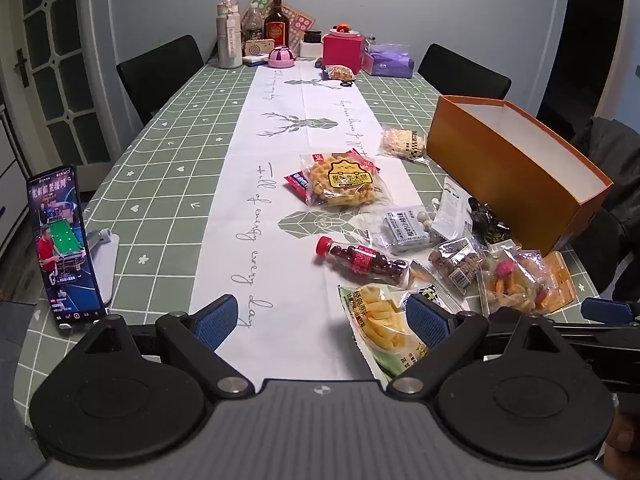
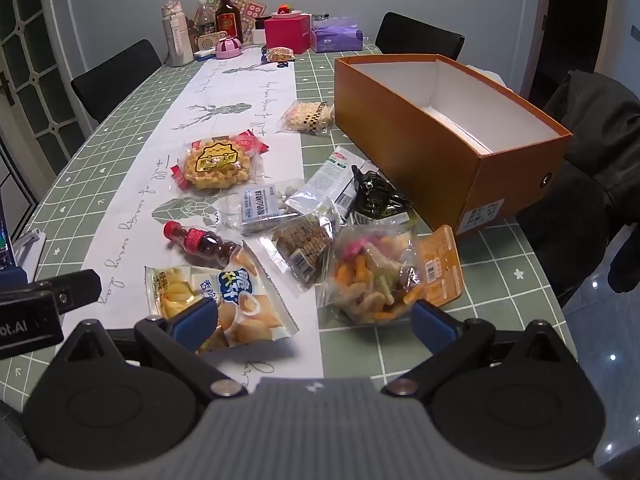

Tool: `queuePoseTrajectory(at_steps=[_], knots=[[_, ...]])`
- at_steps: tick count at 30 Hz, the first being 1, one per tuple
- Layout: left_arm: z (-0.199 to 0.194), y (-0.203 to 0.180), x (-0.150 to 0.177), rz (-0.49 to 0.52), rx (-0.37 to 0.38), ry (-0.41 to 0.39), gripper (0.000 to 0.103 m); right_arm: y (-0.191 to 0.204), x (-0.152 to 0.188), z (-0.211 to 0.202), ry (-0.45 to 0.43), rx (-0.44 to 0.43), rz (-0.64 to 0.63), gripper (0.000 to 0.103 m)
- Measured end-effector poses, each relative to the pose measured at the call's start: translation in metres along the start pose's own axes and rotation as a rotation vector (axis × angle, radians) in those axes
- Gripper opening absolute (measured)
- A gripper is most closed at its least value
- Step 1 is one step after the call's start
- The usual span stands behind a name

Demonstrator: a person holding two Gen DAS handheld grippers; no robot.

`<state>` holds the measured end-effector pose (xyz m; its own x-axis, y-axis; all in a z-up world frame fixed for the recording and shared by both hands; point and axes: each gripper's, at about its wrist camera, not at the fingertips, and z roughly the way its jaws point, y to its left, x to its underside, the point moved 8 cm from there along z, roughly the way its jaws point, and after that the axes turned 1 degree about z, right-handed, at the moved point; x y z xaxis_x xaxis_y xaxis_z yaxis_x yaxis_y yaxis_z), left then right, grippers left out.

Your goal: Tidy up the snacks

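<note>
Several snack packs lie on the table beside an open, empty orange box (image 1: 516, 168) (image 2: 440, 136). Among them are a yellow waffle pack (image 1: 340, 180) (image 2: 218, 166), a small red-capped bottle (image 1: 360, 260) (image 2: 200, 242), a fries pack (image 1: 380, 320) (image 2: 224, 304), a brown biscuit pack (image 2: 304, 244) and a mixed-chips bag (image 1: 516, 280) (image 2: 376, 276). My left gripper (image 1: 324, 322) is open and empty, its right finger over the fries pack. My right gripper (image 2: 316, 322) is open and empty, just short of the fries pack and the chips bag.
A phone on a stand (image 1: 60, 244) plays video at the table's left edge. Bottles, a pink box (image 1: 342, 52) and a purple tissue pack (image 1: 390, 60) crowd the far end. Black chairs (image 1: 160, 72) stand around the table. A dark jacket (image 2: 592, 128) hangs at right.
</note>
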<state>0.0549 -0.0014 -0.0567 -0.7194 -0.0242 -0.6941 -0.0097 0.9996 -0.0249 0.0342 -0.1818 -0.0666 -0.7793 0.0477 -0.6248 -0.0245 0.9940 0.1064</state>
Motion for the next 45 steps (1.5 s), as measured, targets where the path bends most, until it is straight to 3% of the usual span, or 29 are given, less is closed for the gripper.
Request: queuePoseTrajectory(at_steps=[45], knots=[[0.0006, -0.0011, 0.0018, -0.005, 0.005, 0.014, 0.103, -0.0019, 0.001, 0.0008, 0.001, 0.005, 0.001, 0.1]])
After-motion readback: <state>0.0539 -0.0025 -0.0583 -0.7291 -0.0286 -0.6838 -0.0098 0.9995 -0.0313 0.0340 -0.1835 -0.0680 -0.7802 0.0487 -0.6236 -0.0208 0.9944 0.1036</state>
